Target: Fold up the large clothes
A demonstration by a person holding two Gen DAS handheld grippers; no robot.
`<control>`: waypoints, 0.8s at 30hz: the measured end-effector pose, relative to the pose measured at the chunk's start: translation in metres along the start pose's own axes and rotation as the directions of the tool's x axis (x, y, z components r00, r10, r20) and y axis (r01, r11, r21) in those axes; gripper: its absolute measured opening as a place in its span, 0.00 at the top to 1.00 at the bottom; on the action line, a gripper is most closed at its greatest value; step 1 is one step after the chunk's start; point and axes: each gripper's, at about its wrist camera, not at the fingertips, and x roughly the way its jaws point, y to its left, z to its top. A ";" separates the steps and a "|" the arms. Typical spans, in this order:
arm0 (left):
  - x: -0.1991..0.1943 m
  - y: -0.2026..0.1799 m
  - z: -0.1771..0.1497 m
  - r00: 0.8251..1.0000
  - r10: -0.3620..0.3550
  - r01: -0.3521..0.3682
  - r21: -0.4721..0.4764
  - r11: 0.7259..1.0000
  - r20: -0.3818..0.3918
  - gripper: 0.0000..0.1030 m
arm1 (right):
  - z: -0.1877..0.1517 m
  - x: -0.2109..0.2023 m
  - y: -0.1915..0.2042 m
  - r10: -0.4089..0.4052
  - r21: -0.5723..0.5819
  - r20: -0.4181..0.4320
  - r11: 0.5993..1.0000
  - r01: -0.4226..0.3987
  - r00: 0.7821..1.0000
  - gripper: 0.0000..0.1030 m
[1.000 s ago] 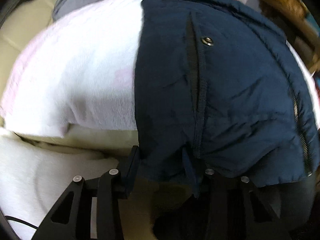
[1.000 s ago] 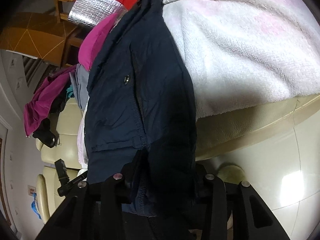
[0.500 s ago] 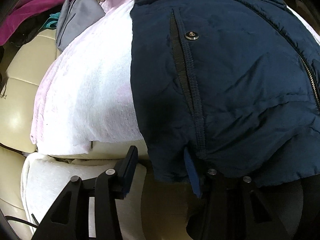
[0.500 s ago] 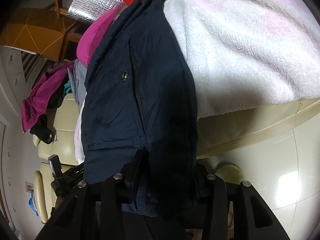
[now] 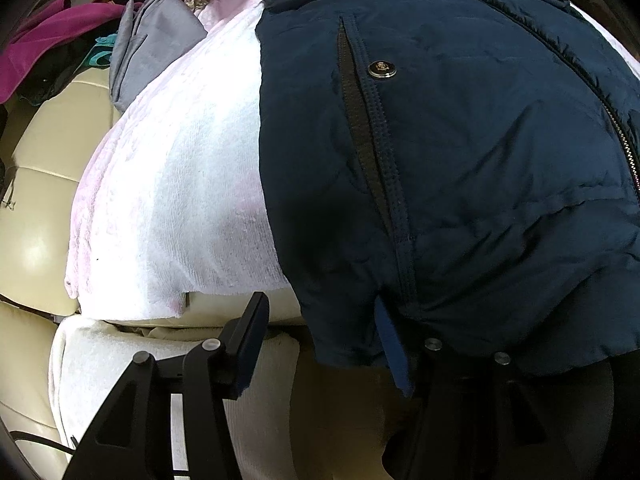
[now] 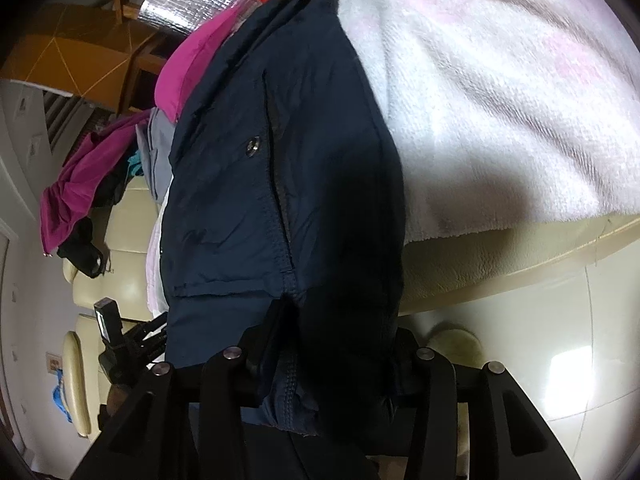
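Seeing the navy jacket (image 5: 460, 160) lying spread over a white towel (image 5: 180, 200) on the cream sofa (image 5: 36, 208), with its hem hanging off the front edge towards both tools

Opening the left tool (image 5: 320, 344): keeping one finger tucked under the hem and holding the other well clear of the cloth, so pressing on nothing

Opening the right tool (image 6: 332, 344) too, more slowly, while still carrying a bunched fold of hem between its fingers and, judging by the way the cloth fills the gap, still pinching it

Risking a slide: letting go at both ends with so much hem overhanging, and with slippery shell fabric resting on a loose towel, probably inviting the jacket to creep forward and off the sofa, undoing the fold

Risking a snag as well: pulling the left tool back with its finger still under the hem, possibly dragging that corner out of line, or tugging the towel along with it

Comparing with a second ago: spreading the left jaws noticeably wider, and moving its outer finger from the hem's edge to well apart; taking in more of the sofa and the magenta garment (image 5: 48, 40) at the far left; showing the right view almost unchanged, apart from a slightly wider gap
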 end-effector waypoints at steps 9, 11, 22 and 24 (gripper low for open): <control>-0.006 -0.001 -0.004 1.000 -0.004 0.004 0.001 1.000 0.000 0.42 | 0.001 0.001 0.010 -0.030 -0.043 -0.011 0.999 0.030 0.999 0.56; 0.003 0.004 -0.003 1.000 -0.010 0.010 -0.001 1.000 0.000 0.42 | 0.001 0.001 0.011 -0.033 -0.047 -0.014 0.998 0.033 0.999 0.56; 0.006 0.048 -0.009 0.944 -0.329 0.326 -0.200 0.924 0.020 0.56 | 0.001 0.001 0.009 -0.028 -0.039 -0.009 0.999 0.027 1.000 0.55; 0.008 0.052 -0.009 0.934 -0.357 0.352 -0.227 0.908 0.023 0.56 | 0.001 0.000 0.006 -0.026 -0.031 -0.010 0.999 0.026 1.000 0.55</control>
